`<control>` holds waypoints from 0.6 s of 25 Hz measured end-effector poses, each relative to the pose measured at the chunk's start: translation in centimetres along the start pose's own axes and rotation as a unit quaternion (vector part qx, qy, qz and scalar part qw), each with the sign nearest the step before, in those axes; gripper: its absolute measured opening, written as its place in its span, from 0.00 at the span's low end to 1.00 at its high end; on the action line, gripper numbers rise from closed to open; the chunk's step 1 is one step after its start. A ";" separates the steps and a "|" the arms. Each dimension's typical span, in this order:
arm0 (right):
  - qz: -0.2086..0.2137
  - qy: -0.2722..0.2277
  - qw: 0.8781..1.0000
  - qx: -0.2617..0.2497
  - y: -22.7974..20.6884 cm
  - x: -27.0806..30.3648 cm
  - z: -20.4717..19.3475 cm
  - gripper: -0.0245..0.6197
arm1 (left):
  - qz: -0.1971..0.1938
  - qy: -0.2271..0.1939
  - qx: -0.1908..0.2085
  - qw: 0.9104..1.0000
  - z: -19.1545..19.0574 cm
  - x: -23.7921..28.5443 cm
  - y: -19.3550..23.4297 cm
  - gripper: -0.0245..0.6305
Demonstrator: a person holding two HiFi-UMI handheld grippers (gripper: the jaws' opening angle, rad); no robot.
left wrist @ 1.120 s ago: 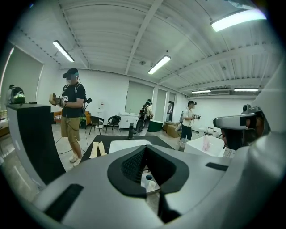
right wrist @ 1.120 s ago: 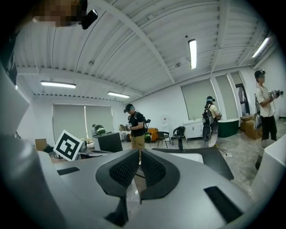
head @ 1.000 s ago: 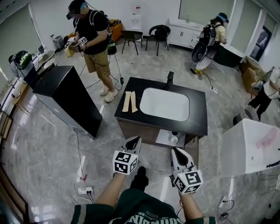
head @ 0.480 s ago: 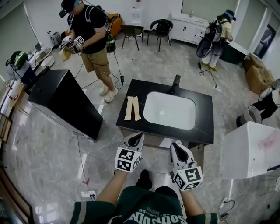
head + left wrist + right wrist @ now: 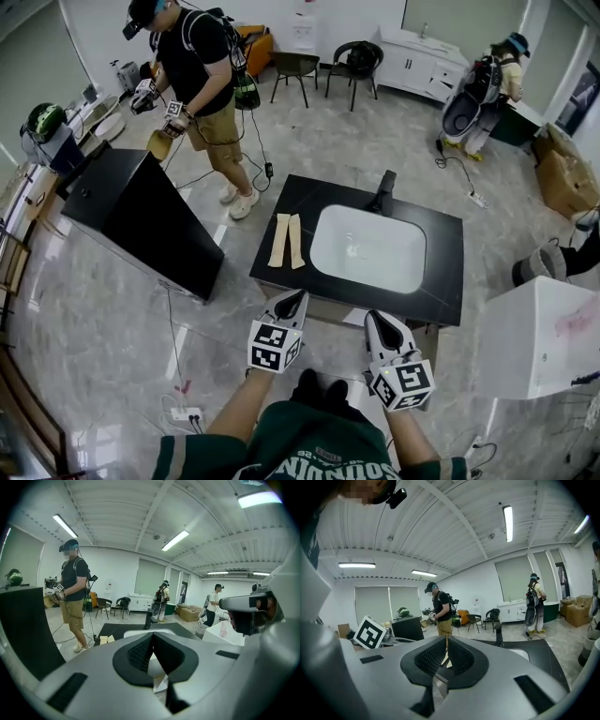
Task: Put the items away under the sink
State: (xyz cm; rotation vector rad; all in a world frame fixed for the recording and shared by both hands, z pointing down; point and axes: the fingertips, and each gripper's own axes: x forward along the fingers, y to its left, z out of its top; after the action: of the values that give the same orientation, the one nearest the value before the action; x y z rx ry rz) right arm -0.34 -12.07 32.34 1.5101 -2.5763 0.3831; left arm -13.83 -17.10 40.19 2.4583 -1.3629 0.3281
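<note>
A black sink counter (image 5: 441, 272) with a white basin (image 5: 367, 248) and a black faucet (image 5: 384, 192) stands in front of me. Two beige strips (image 5: 284, 240) lie side by side on the counter left of the basin; they also show in the left gripper view as beige strips (image 5: 107, 639). My left gripper (image 5: 289, 305) hovers at the counter's front edge, shut and holding nothing. My right gripper (image 5: 382, 328) is beside it, also shut and holding nothing. Under the counter's front edge a white surface (image 5: 354, 317) shows between the grippers. In the gripper views the left gripper (image 5: 152, 641) and right gripper (image 5: 446, 656) have their pads together.
A black cabinet (image 5: 131, 216) stands to the left and a white box (image 5: 544, 337) to the right. A person in a black shirt (image 5: 192, 66) works behind the cabinet; another person (image 5: 487, 89) is at the far right. A power strip (image 5: 183, 411) with cables lies on the floor.
My view has shifted toward the sink, which now sits lower and further right in the frame. Both grippers stay shut and barely move. The person in black has lowered his arms.
</note>
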 end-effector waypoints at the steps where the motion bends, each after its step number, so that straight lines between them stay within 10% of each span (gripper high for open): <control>1: 0.005 0.001 1.000 -0.001 0.0 0.3 -0.1 0.10 | 0.006 0.002 -0.003 1.000 -0.2 0.2 0.3 0.05; 15: 0.028 0.037 0.999 -0.004 -1.6 3.3 -2.3 0.10 | 0.074 0.055 -0.023 0.996 -4.9 7.1 6.8 0.05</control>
State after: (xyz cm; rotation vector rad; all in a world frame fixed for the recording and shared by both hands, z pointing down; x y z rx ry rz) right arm -0.59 -14.91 35.56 1.3964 -2.5635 0.4269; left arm -16.17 -24.14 48.27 2.2725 -1.4905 0.4543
